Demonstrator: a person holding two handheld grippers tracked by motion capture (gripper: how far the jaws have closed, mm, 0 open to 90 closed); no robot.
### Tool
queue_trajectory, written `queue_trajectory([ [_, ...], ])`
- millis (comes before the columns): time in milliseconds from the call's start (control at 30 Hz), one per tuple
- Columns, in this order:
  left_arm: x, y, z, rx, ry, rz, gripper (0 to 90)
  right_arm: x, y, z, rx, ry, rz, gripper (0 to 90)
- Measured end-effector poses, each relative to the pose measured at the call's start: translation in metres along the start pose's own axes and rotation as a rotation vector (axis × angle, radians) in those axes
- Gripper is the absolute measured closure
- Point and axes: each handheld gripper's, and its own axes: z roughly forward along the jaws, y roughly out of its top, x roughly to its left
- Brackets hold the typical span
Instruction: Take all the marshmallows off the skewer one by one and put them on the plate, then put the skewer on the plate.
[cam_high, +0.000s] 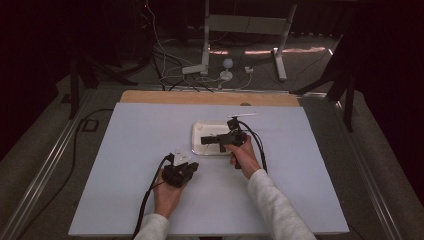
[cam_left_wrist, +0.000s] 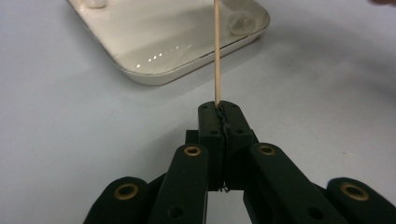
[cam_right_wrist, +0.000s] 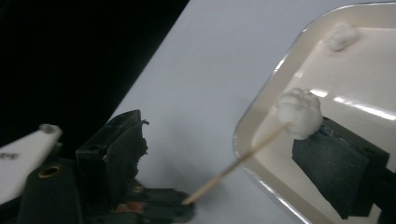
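My left gripper (cam_left_wrist: 219, 109) is shut on the lower end of a thin wooden skewer (cam_left_wrist: 217, 51) that points toward a white tray (cam_left_wrist: 154, 70). In the right gripper view the skewer (cam_right_wrist: 233, 168) slants up to a white marshmallow (cam_right_wrist: 299, 112) stuck on its tip, just over the tray's rim (cam_right_wrist: 247, 121). My right gripper (cam_right_wrist: 224, 135) stands open around it, and the marshmallow touches the right-hand pad (cam_right_wrist: 334, 170). Another marshmallow (cam_right_wrist: 341, 35) lies in the tray. In the high view the left gripper (cam_high: 192, 165) sits in front of the tray (cam_high: 198, 131) and the right gripper (cam_high: 204, 141) reaches over it.
The pale table (cam_high: 150, 200) has a wooden strip (cam_high: 200, 97) along its far edge. A small white object (cam_high: 242, 115) lies behind the tray. Cables (cam_high: 170, 75) and white stand legs (cam_high: 280, 65) are on the floor beyond. Another marshmallow (cam_left_wrist: 238, 23) rests near the tray's corner.
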Motion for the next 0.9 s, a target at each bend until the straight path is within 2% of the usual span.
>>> queue_trajectory([
  [233,0.006,0.008,0.006,0.023,0.029,-0.041,89.7,-0.001,-0.003,0.001,0.015,0.027,0.025,17.4],
  [367,0.007,0.009,0.008,0.022,0.027,-0.048,89.7,-0.001,-0.004,-0.001,0.024,0.010,0.023,17.6],
  [467,0.009,0.011,0.008,0.015,0.026,-0.062,89.7,-0.001,-0.005,-0.006,0.008,-0.009,0.008,17.4],
  [633,0.013,0.019,0.010,-0.008,0.026,-0.086,89.7,0.003,-0.007,-0.018,-0.017,-0.056,-0.043,16.0],
  [900,0.016,0.034,0.017,-0.024,0.029,-0.109,89.6,0.013,-0.016,-0.036,-0.055,-0.160,-0.138,15.0],
])
